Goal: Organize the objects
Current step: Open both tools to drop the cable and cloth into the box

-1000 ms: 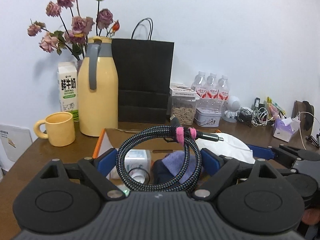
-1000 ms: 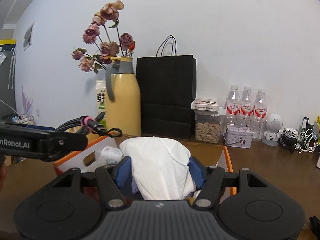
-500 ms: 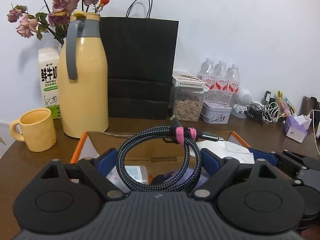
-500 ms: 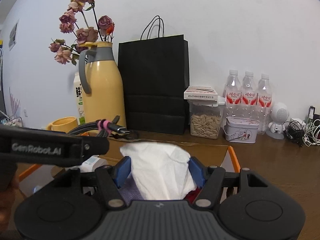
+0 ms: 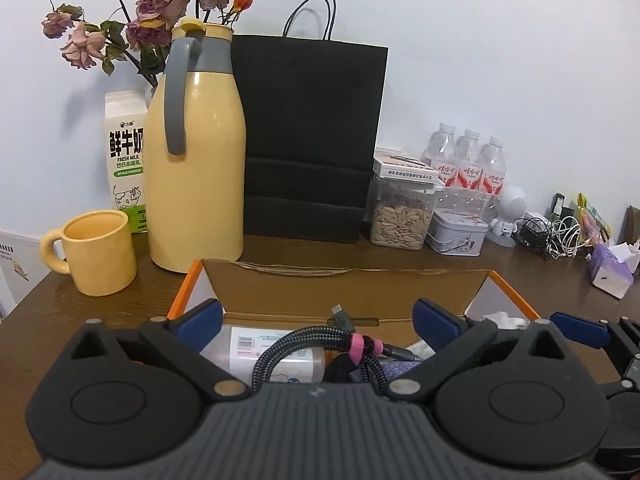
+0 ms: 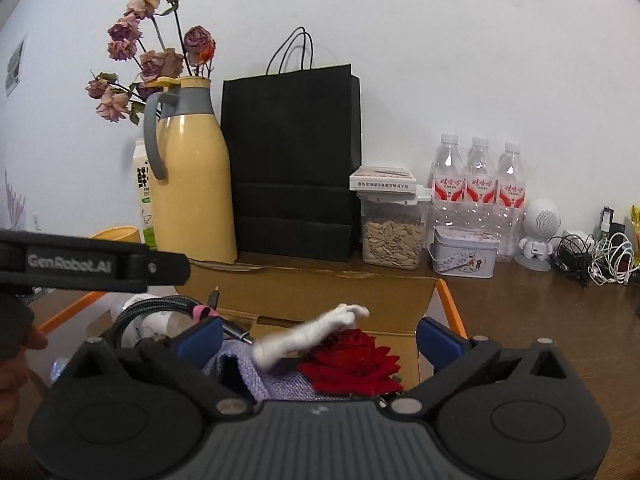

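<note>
White wall backs a brown wooden bench [image 5: 60, 312] crowded along its far edge: a yellow thermos jug with a grey handle [image 5: 196, 160] at eleven o'clock from my left gripper [image 5: 316, 316], a black paper carrier bag [image 5: 312, 140] at twelve.

Below both grippers sits the orange-rimmed cardboard box [image 5: 344, 284] that takes the things. My left jaws have just been opening and now stand wide apart; the coiled black braided cable with a pink tie [image 5: 320, 350] lies loose between them, down in the box on a white-labelled plastic bottle [image 5: 256, 350], no pad touching it. My right gripper [image 6: 320, 330] has likewise just been opening; its jaws are spread, and the crumpled white tissue [image 6: 308, 332] lies free across a red fabric rose [image 6: 352, 360] and lilac knitted cloth [image 6: 272, 380] inside the box.

I judge this the release step, with both items dropped in. Next I should lift both grippers straight up clear of the rim, minding the cable plug at one o'clock, then seek whatever remains unsorted.
</note>
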`<state>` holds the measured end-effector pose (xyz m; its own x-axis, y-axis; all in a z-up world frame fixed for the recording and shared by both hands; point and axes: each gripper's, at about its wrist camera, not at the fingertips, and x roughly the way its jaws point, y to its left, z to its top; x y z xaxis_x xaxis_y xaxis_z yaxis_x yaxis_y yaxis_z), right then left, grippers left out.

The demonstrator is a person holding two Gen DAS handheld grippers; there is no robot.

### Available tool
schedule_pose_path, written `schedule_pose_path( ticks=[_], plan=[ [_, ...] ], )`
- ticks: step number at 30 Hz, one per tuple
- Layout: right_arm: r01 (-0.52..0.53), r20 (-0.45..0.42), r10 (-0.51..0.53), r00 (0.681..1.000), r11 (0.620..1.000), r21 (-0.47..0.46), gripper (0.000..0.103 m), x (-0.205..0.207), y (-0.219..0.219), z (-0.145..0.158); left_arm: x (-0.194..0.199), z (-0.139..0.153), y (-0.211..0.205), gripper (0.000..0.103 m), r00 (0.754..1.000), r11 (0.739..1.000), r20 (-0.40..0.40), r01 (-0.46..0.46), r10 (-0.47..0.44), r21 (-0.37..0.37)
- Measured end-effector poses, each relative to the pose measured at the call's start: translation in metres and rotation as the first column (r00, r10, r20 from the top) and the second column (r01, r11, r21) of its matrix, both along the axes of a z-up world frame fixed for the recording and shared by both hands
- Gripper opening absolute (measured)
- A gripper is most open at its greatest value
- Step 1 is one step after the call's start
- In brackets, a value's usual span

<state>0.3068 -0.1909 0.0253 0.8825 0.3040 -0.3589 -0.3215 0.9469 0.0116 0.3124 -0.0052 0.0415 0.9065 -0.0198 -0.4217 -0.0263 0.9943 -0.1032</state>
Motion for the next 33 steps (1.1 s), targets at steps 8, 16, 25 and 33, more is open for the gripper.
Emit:
schedule_pose_path(
  ticks=[8, 16, 25, 33],
  plan=[
    [0.012, 0.029, -0.012, 1.0, 1.0, 0.002, 0.103, -0.008, -0.004, 0.007, -0.012, 0.005, -0.003, 0.103, 0.999, 1.0, 0.034, 0.008, -0.008, 0.006],
    [0.01, 0.088, -0.009, 0.996, 1.0, -0.008, 0.103, -0.033, -0.007, 0.014, -0.05, 0.014, -0.005, 0.103, 0.993, 1.0, 0.117, 0.01, -0.013, 0.028],
    [0.019, 0.079, -0.017, 0.997, 1.0, -0.019, 0.103, -0.073, -0.019, 0.006, -0.099, 0.0, 0.008, 0.103, 0.993, 1.0, 0.113, -0.01, 0.01, 0.003],
    [0.041, 0.018, -0.04, 0.999, 0.998, -0.04, 0.103, -0.104, -0.039, -0.011, -0.126, -0.032, 0.014, 0.103, 1.0, 0.999, 0.012, -0.003, 0.003, 0.049]
  ],
)
